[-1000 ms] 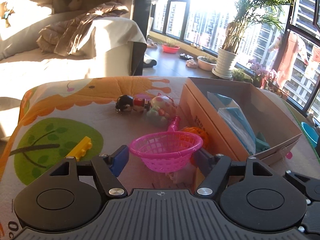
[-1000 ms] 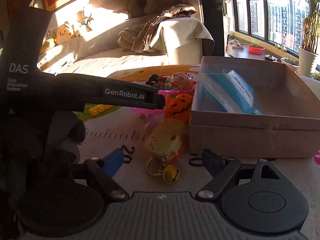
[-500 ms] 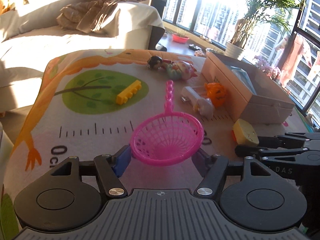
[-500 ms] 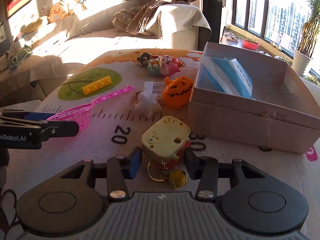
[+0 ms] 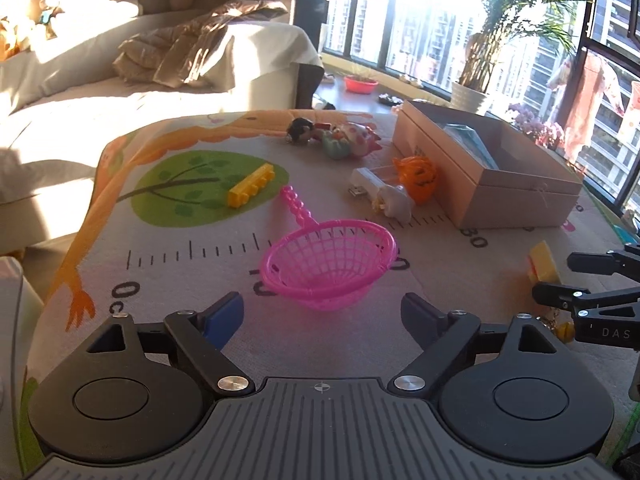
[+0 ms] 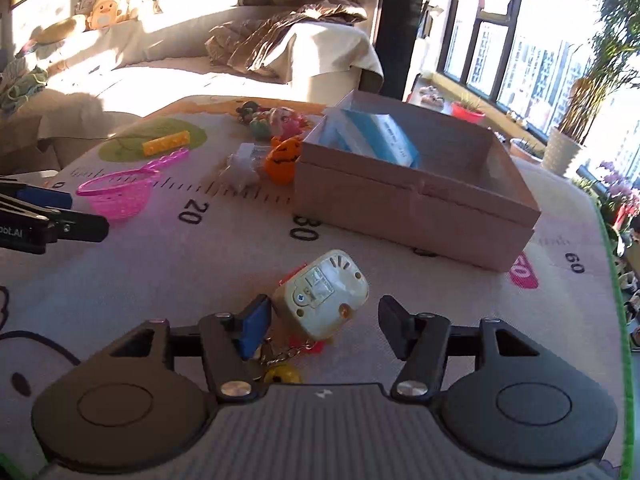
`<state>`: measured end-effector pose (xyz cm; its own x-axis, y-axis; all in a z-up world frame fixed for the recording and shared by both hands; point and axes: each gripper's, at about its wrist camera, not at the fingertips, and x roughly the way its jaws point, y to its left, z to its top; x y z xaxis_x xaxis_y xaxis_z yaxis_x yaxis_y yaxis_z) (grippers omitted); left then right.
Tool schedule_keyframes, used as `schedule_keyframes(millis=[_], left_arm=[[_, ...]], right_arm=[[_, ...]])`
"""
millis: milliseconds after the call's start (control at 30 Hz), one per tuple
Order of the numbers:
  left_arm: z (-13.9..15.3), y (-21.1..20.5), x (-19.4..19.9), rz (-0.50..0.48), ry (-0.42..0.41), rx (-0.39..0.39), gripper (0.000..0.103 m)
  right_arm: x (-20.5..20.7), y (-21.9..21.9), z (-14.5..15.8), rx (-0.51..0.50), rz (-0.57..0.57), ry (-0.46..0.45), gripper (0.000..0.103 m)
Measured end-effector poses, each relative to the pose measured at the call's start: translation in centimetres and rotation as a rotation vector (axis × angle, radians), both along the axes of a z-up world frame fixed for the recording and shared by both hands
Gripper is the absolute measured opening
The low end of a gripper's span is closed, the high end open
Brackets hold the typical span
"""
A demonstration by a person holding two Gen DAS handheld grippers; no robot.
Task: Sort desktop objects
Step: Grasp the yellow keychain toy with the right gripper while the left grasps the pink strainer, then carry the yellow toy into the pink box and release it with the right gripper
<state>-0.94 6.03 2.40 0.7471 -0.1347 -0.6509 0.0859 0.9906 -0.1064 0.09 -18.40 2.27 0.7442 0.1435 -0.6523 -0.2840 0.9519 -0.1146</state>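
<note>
left gripper (image 5: 322, 312): jaws opening, nothing pinched; pink strainer (image 5: 330, 264) sits loose on the mat (image 5: 168, 280) just past the tips

right gripper (image 6: 322, 318): jaws opening too; cream keychain toy (image 6: 322, 294) lies between them, left pad touching it, right one clear

cardboard box (image 6: 416, 204): far right, blue packet inside

pumpkin (image 6: 282, 160): just left of the box

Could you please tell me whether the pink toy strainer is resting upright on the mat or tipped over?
Upright: the pink strainer sits bowl-down on the mat, rim up, empty.
</note>
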Motion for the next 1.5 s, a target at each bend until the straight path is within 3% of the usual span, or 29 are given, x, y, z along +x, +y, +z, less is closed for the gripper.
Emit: schedule_keyframes(millis=[200,367,567,667,767,967,1100,1167,1333,1500], left_arm=[[-0.8,-0.6,2.9,0.031,0.023,0.017,0.092],[-1.4,-0.9,4.4,0.048,0.026,0.02,0.077],[-1.3,-0.6,1.9,-0.007,0.028,0.004,0.076],[-1.0,-1.3,0.0,-0.082,0.051,-0.009,0.077],[-0.7,-1.8,-0.9,-0.091,0.061,-0.003,0.077],[-0.2,-2.0,-1.0,-0.064,0.07,0.001,0.087],[0.4,-1.9,-1.7,-0.088,0.07,-0.01,0.094],[1.1,-2.3,-2.4,-0.133,0.046,-0.019,0.096],[2.0,-4.3,-3.0,-0.172,-0.028,0.052,0.1],[1.4,-4.1,-2.3,-0.146,0.003,0.05,0.1]], right_arm=[[1.7,-0.3,-0.5,0.125,-0.021,0.02,0.067],[0.9,0.8,-0.6,0.133,0.063,0.019,0.069],[0.6,0.3,0.0,0.131,0.037,-0.024,0.074],[0.7,-0.1,0.0,0.145,0.037,-0.024,0.076],[1.1,0.2,-0.3,0.147,0.049,-0.001,0.077],[1.1,0.7,-0.7,0.16,0.086,0.031,0.079],[0.1,-0.4,-0.6,0.025,0.03,-0.038,0.081],[-0.5,-1.7,-0.1,0.007,-0.013,-0.072,0.084],[0.0,-4.3,1.2,0.184,-0.067,-0.041,0.085],[1.7,-2.2,0.7,0.224,-0.066,-0.03,0.082]])
